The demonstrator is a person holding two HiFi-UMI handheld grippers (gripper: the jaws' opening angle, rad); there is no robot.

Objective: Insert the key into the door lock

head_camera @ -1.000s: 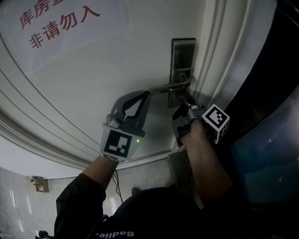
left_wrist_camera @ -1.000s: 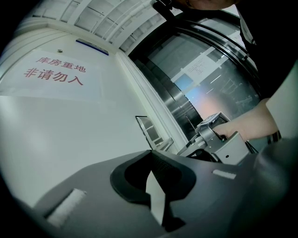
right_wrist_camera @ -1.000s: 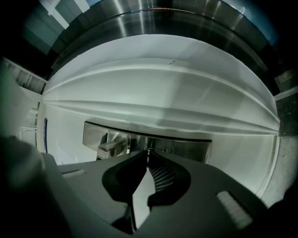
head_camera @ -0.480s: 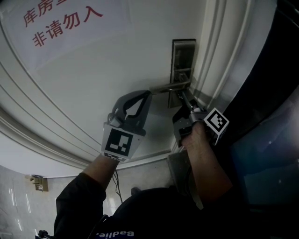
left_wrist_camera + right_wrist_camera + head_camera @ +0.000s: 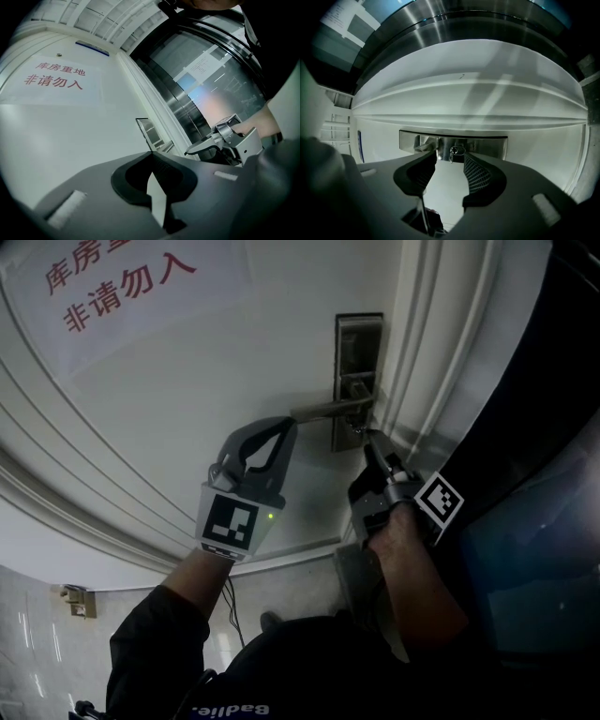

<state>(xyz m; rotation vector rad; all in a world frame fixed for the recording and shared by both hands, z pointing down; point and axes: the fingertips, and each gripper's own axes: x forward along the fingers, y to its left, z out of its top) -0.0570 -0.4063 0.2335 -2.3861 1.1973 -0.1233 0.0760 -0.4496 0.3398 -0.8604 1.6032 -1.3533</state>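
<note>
Jaws, head view: left gripper [image 5: 284, 426] tips at one steel lever handle [image 5: 328, 410], right gripper [image 5: 371, 448] near one steel lock plate [image 5: 358, 343] | left gripper view: jaws together, empty | right gripper view: jaws just opened wide, gripping nothing; one small silver key [image 5: 454, 151] sits in the lock plate beyond the tips

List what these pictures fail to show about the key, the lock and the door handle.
1. Key: how deep it sits in the lock plate is too small to tell in the right gripper view and too dark in the head view.
2. Handle: whether the left gripper touches it. Its tip overlaps the handle's end in the head view, and its own jaws block the left gripper view.
3. Door notice: top line cut off by the head view's edge.
</note>
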